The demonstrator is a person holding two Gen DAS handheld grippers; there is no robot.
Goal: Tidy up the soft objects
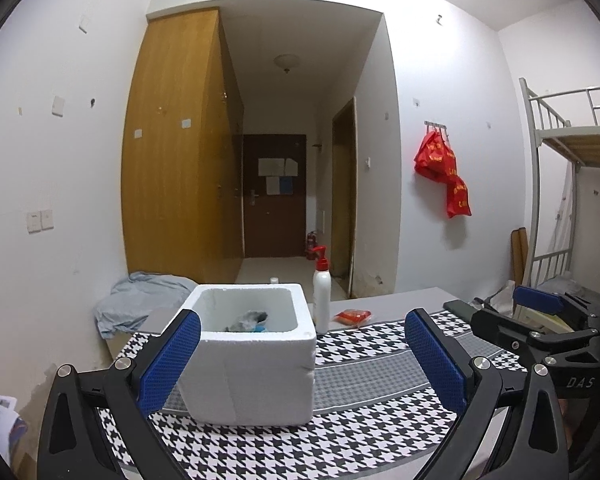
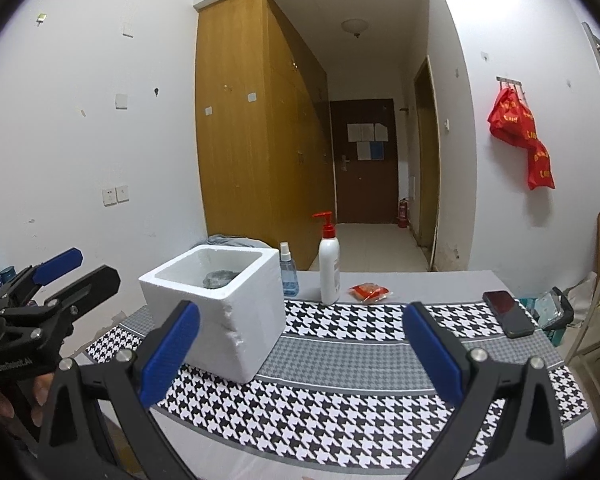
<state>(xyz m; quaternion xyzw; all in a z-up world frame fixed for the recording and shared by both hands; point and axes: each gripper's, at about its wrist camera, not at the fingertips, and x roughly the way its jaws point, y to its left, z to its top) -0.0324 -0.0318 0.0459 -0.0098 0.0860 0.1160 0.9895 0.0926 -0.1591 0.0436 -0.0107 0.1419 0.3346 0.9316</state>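
A white foam box (image 1: pixel 256 364) stands on the houndstooth cloth (image 1: pixel 340 436) at the table's left; it also shows in the right wrist view (image 2: pixel 228 320). Grey and blue soft items (image 1: pixel 249 320) lie inside it; a grey one (image 2: pixel 219 279) shows in the right wrist view. My left gripper (image 1: pixel 300 360) is open and empty, its left pad beside the box's front left corner. My right gripper (image 2: pixel 300 360) is open and empty, to the right of the box. A small red packet (image 1: pixel 353 316) lies at the back of the table (image 2: pixel 370 293).
A white pump bottle (image 2: pixel 329 268) and a small blue spray bottle (image 2: pixel 288 270) stand behind the box. A black phone (image 2: pixel 508 313) lies at the cloth's right end. A light blue cloth (image 1: pixel 140 300) is heaped at the far left corner. A bunk bed (image 1: pixel 560 184) stands right.
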